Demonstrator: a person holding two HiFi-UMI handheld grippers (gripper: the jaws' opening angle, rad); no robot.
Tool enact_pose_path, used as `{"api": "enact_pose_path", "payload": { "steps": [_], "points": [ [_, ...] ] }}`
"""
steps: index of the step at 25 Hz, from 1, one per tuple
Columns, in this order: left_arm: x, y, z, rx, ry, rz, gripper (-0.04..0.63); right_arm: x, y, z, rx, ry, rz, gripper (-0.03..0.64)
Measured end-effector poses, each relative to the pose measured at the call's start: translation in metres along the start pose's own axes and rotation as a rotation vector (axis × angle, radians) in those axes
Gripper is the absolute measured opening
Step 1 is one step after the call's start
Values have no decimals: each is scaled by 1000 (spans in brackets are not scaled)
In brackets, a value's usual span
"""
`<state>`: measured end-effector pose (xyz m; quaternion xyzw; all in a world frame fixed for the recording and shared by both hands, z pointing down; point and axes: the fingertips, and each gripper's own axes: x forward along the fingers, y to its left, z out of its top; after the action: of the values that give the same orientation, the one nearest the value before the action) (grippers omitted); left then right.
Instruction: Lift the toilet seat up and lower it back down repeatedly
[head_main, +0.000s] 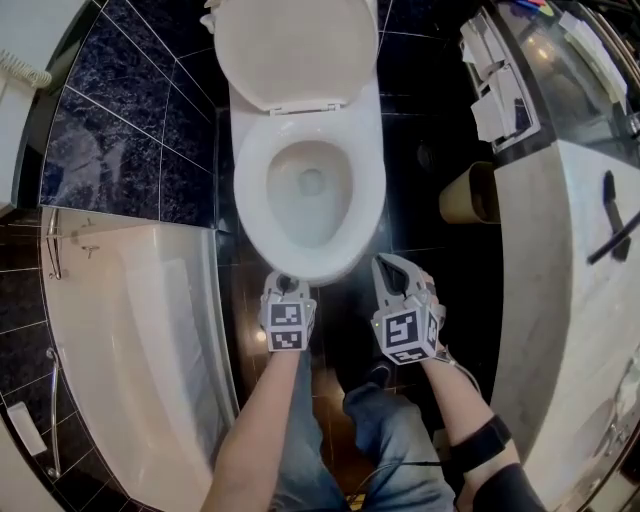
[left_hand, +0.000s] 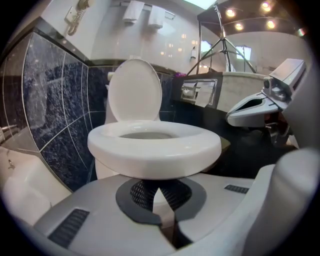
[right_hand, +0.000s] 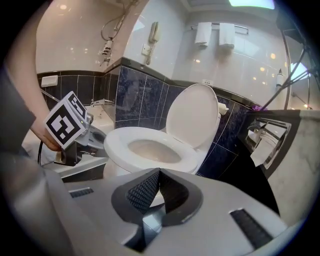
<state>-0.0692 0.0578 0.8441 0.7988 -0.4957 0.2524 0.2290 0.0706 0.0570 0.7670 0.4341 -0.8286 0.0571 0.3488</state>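
Note:
The white toilet seat (head_main: 250, 190) lies down flat on the bowl, and its lid (head_main: 295, 50) stands raised against the wall. My left gripper (head_main: 285, 284) is at the front rim of the seat (left_hand: 155, 145), just below its underside. The jaws of my left gripper (left_hand: 159, 186) are shut with nothing between them. My right gripper (head_main: 386, 264) is off the front right of the bowl, apart from the seat (right_hand: 120, 142). The jaws of the right gripper (right_hand: 159, 173) are shut and hold nothing. The left gripper's marker cube (right_hand: 65, 125) shows in the right gripper view.
A white bathtub (head_main: 130, 340) runs along the left of the toilet. A tan round bin (head_main: 470, 192) stands on the dark floor to its right, beside a marble counter (head_main: 560, 300). The person's legs in jeans (head_main: 400, 440) are below the grippers.

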Motion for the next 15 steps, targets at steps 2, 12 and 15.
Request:
{"api": "enact_pose_path", "payload": {
  "steps": [2,12,15],
  "points": [
    [7,0,-13,5,18,2,-12,3,-3,-9,48,-4,-13,18],
    [28,1,-63,-17,146,23,-14,11,-11,-38,179,14,-57,18],
    [29,-1,-84,-40,191,30,-14,10,-11,-36,175,11,-60,19]
  ]
}}
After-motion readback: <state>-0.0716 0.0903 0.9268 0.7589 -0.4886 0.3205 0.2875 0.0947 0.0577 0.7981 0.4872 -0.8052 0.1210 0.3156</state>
